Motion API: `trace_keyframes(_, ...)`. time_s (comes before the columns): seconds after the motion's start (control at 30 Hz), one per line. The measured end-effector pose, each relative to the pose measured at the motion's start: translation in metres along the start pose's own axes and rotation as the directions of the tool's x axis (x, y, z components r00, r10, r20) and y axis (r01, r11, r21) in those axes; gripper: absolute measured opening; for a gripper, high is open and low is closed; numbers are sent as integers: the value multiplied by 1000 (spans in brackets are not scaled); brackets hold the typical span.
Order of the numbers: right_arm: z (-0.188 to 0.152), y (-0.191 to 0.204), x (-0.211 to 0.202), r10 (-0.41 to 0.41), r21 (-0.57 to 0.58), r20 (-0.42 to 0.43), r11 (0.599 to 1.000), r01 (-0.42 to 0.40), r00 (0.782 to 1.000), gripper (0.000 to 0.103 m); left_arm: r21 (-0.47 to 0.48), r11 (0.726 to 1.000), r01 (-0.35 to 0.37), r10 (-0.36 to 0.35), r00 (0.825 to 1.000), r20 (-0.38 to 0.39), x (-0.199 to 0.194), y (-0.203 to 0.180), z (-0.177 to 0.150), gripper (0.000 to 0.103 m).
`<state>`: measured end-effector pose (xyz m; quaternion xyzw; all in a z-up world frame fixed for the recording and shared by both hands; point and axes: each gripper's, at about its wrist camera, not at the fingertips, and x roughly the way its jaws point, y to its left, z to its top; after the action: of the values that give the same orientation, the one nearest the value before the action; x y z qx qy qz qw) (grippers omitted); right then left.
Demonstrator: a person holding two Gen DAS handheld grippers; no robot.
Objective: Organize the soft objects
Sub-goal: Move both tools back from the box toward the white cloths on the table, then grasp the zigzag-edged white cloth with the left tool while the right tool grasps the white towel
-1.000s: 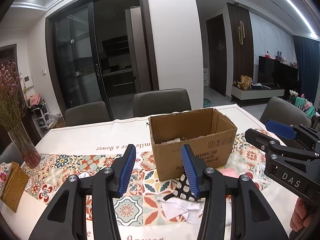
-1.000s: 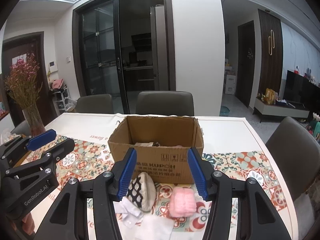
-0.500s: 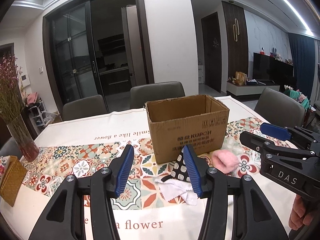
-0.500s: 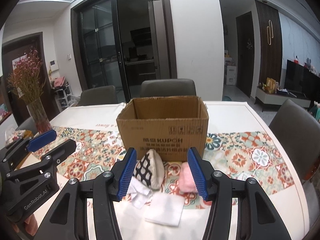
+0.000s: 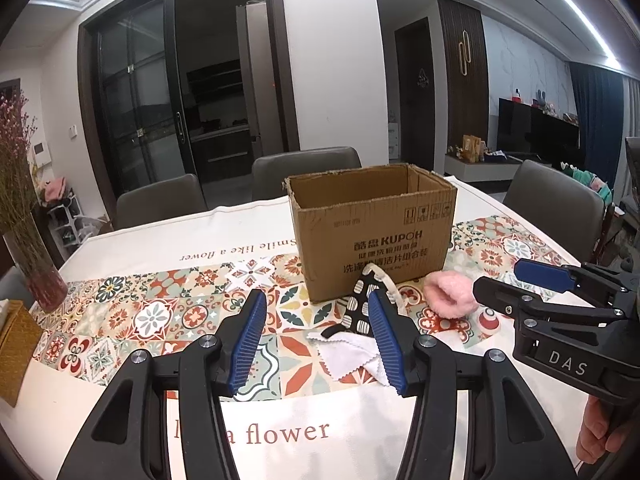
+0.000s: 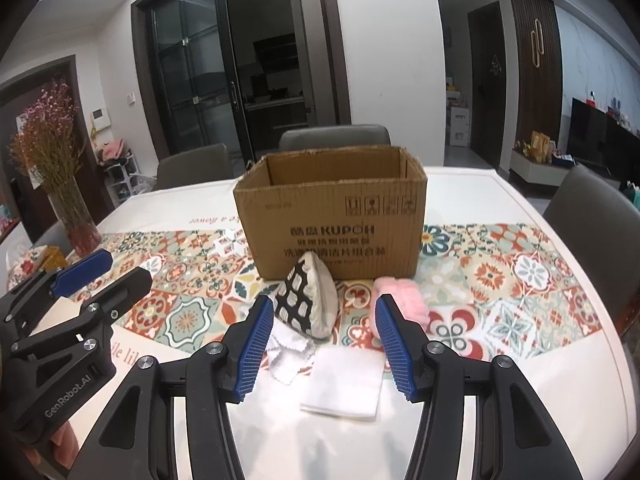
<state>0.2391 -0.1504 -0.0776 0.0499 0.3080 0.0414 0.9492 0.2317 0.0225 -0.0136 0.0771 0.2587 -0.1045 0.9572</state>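
An open cardboard box [image 6: 332,224] [image 5: 372,232] stands on the patterned tablecloth. In front of it lie a black-and-white patterned pouch [image 6: 310,304] [image 5: 362,304], a fluffy pink item [image 6: 400,300] [image 5: 448,300], a scalloped white cloth [image 6: 286,354] [image 5: 348,354] and a folded white cloth [image 6: 344,380]. My left gripper [image 5: 318,340] is open and empty, above the table short of the cloths. My right gripper [image 6: 322,344] is open and empty, hovering just before the pouch and pink item. Each gripper shows in the other's view, the right [image 5: 532,288] and the left [image 6: 104,272].
A glass vase of dried pink flowers [image 6: 68,200] [image 5: 32,256] stands at the table's left. A woven tan box [image 5: 16,344] sits at the left edge. Grey chairs [image 6: 336,138] ring the table's far side and right [image 6: 596,216].
Both grippers have drawn back toward the near table edge and dropped lower. The box now looks farther away, its inside is hidden, and the cloths lie closer to the fingertips.
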Motion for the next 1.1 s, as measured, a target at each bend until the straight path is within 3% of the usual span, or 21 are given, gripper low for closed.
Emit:
trace_keyframes(0.63,-56,-7,48,-64,66,-134,995,73,989,54,75,995,70,-66,996,-56,44,-4,-39,53)
trace_keyframes(1.1,-71,-17,86,-66,91,-211,992,87,975,54,75,988,139,-127,981,-147,94,-8,-57,53)
